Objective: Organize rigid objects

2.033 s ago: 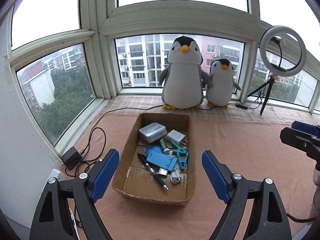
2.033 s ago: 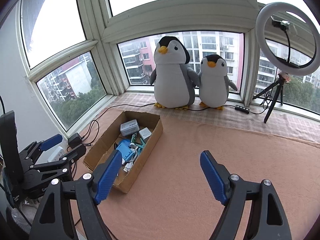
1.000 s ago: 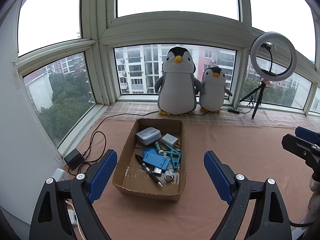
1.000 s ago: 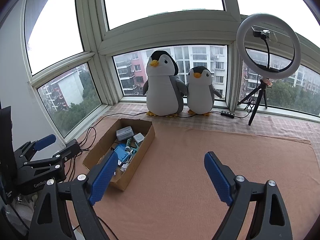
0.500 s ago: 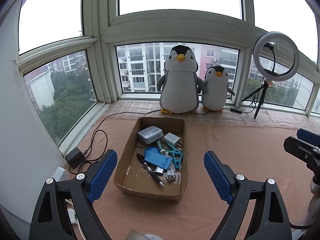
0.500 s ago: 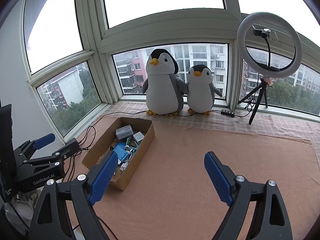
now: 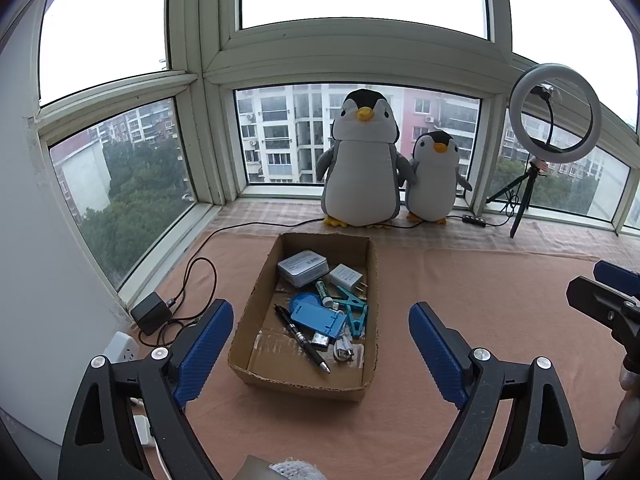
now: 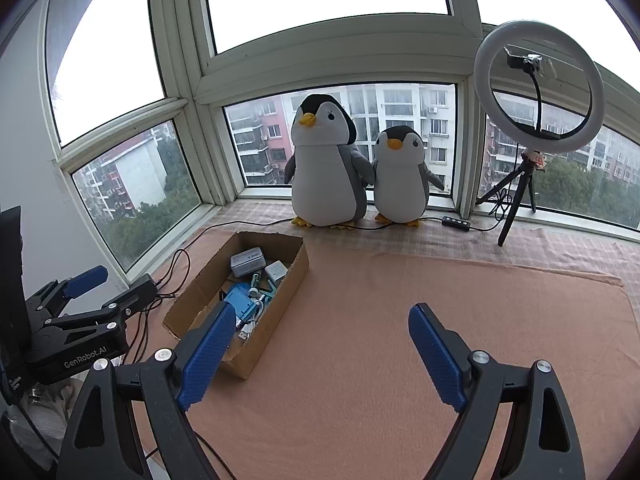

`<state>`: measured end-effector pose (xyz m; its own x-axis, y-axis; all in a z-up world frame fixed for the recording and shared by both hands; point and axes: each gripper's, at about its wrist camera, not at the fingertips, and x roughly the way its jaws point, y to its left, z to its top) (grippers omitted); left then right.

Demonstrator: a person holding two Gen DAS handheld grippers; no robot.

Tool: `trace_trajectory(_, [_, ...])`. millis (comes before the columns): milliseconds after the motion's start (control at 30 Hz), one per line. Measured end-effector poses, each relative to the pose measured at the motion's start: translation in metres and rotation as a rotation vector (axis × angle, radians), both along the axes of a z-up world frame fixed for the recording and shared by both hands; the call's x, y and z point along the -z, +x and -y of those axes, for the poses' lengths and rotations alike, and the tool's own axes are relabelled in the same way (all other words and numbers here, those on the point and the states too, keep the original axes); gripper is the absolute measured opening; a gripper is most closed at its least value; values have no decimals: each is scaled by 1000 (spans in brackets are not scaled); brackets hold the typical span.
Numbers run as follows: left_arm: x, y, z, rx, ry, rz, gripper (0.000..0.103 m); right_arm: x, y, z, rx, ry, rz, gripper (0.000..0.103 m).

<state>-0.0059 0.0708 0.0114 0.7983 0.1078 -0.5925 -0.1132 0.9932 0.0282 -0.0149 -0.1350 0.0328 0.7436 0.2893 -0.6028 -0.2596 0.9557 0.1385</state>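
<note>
- On the peach cloth point(image 8: 380, 320), near its left edge, the cardboard box point(image 7: 372, 280) holds a pen point(image 7: 302, 338), a blue stand point(image 7: 316, 316), perhaps a charger point(image 7: 346, 276).
- Two plush penguins point(image 7: 362, 164) and a ring light point(image 7: 556, 114) stand along the window edge.
- The cloth's right half lies bare.
- Left gripper point(image 7: 320, 354) and right gripper point(image 8: 320, 354) are spread wide, pinching nothing.

Left gripper point(image 7: 320, 344): two black plastic arms, triangular cut-outs, silver round screws near the tips, blue ribbed pads on the fingers point(image 7: 204, 340). Right gripper point(image 8: 318, 344) has the same build: black frame, silver screws, blue textured pads. In the right wrist view, lower left, the left gripper's black body carries white "GenRobot.AI" lettering.
</note>
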Motion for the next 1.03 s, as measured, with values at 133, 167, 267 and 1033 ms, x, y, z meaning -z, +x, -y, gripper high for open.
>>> trace_trajectory(133, [1, 0, 0, 2, 0, -3, 92, 1, 0, -1, -2, -1, -3, 86])
trace_trajectory(167, [1, 0, 0, 2, 0, -3, 92, 1, 0, -1, -1, 0, -4, 86])
trace_trajectory(267, [2, 0, 1, 3, 0, -5, 92, 2, 1, 0, 0, 0, -5, 86])
trace_trajectory(1033, [3, 1, 2, 6, -5, -12, 92, 5, 2, 2, 0, -2, -18, 86])
